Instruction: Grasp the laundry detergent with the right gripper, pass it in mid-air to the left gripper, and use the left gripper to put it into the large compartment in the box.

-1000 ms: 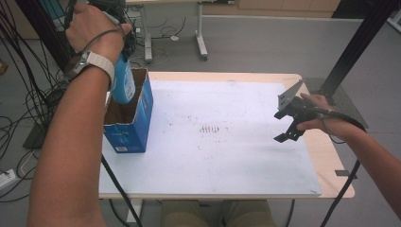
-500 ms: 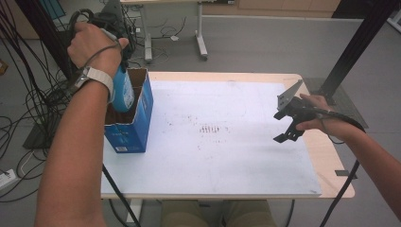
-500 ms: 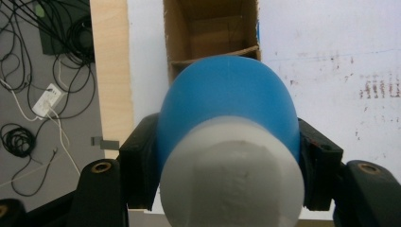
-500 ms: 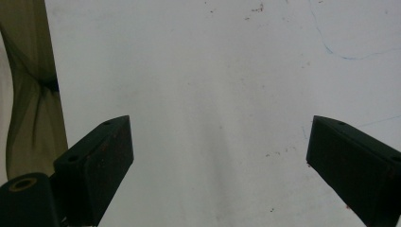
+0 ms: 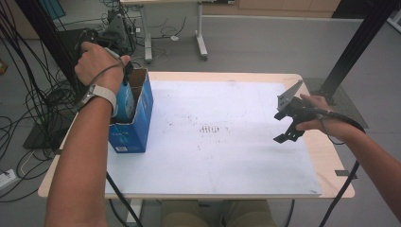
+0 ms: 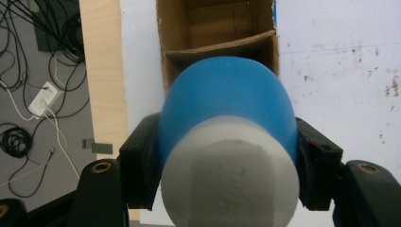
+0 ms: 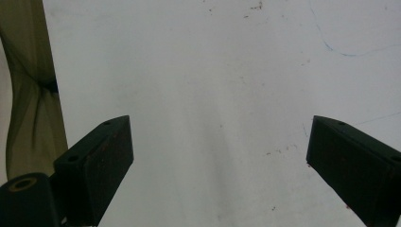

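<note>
Lifting the blue bottle (image 6: 227, 99) higher out of the cardboard box (image 5: 137, 127), your left gripper (image 6: 227, 151) clenched it; your right gripper (image 5: 287, 124) waited released above the table (image 5: 236, 156).

Bottle (image 6: 227, 109) blue with white cap (image 6: 230, 177); box (image 5: 134, 124) blue outside, plain brown cardboard inside. Table (image 5: 331, 161) pale wood at the rim, topped by a white sheet (image 5: 227, 146) speckled with small dark marks and faint blue pen lines. Both grippers' jaws black; wrist strap (image 5: 98, 91) light grey.
</note>
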Available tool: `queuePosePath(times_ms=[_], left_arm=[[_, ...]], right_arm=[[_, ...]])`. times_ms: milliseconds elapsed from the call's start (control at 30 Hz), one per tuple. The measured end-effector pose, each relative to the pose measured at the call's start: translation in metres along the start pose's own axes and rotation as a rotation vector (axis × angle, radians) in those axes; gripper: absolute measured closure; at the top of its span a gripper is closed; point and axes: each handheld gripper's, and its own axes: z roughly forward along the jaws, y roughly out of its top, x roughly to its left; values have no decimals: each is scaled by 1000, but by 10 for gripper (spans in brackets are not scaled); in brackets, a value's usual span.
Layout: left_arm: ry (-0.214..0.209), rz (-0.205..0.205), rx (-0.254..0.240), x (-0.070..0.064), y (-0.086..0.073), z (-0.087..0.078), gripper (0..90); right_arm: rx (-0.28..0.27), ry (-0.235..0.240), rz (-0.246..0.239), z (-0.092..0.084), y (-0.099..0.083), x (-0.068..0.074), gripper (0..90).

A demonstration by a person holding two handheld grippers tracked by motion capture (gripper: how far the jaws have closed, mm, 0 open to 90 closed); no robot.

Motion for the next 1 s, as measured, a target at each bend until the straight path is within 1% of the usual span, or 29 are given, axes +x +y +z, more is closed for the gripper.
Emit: queuePosePath(times_ms=[133,367,567,767,1000], left_arm=[[6,3,6,-1,-2,13,373],[-3,7,18,-2,-7,36,374],[-5,14,21,-5,-9,53,375],[-18,14,22,-6,-11,65,375],[-15,23,30,-6,-12,77,375]], right_arm=[[-1,2,4,1,0,1,81],[2,4,13,3,-2,1,81],[-1,5,16,4,-2,2,81],[1,8,23,5,-3,2,81],[-2,8,27,4,-3,2,81]])
